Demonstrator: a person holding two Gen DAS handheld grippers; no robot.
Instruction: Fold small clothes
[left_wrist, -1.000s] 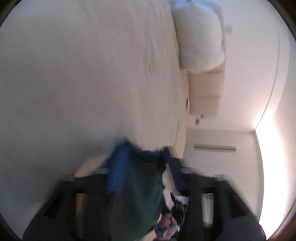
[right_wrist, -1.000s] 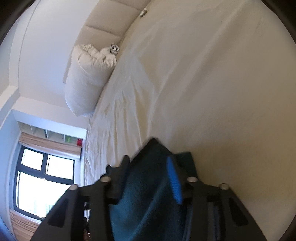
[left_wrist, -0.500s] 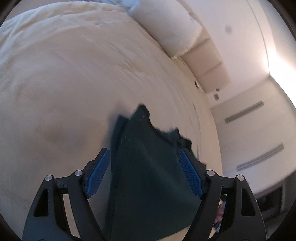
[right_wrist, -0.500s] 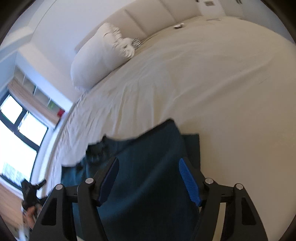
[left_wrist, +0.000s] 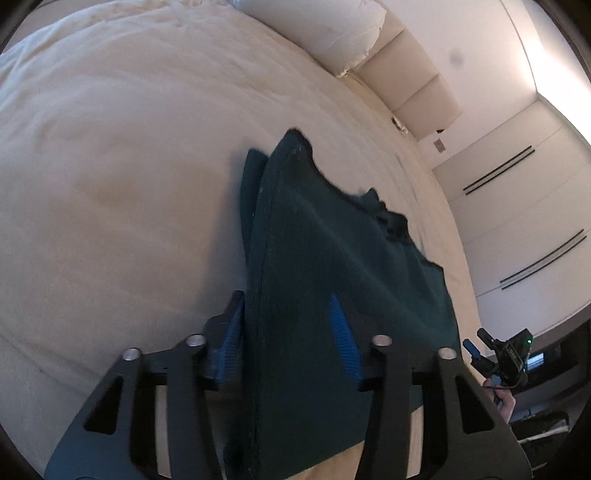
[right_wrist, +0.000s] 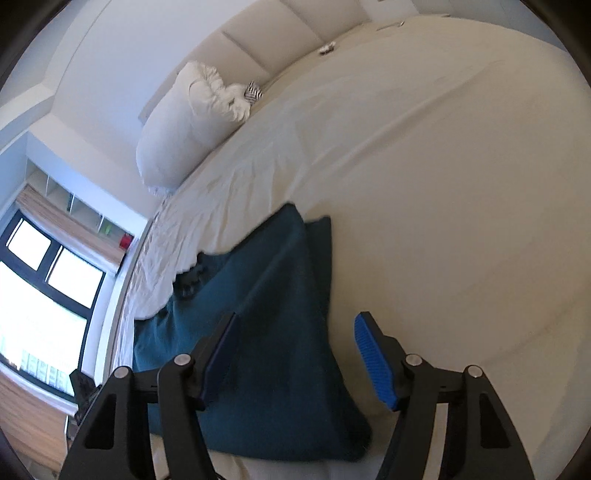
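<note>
Left wrist view: our left tool (left_wrist: 286, 328) sits low over the bed (left_wrist: 110, 166), its blue pads (left_wrist: 345, 350) parted with the dark teal garment (left_wrist: 314, 258) lying between and over them; whether the pads press the cloth we cannot tell, since the fabric hides the inner faces. The garment lies doubled, an upper layer offset from a lower edge that shows at its left side, which we read as a fold just laid over. The other tool (left_wrist: 498, 362) shows at the far right, off the cloth. Right wrist view: our right tool (right_wrist: 295, 354) hangs wide open, gripping nothing, its right pad (right_wrist: 373, 362) clear over bare sheet and its left pad over the garment (right_wrist: 258, 314). We judge this spread suits releasing or smoothing. A pillow (right_wrist: 181, 125) rests against the headboard (right_wrist: 266, 33), well apart from the work.
</note>
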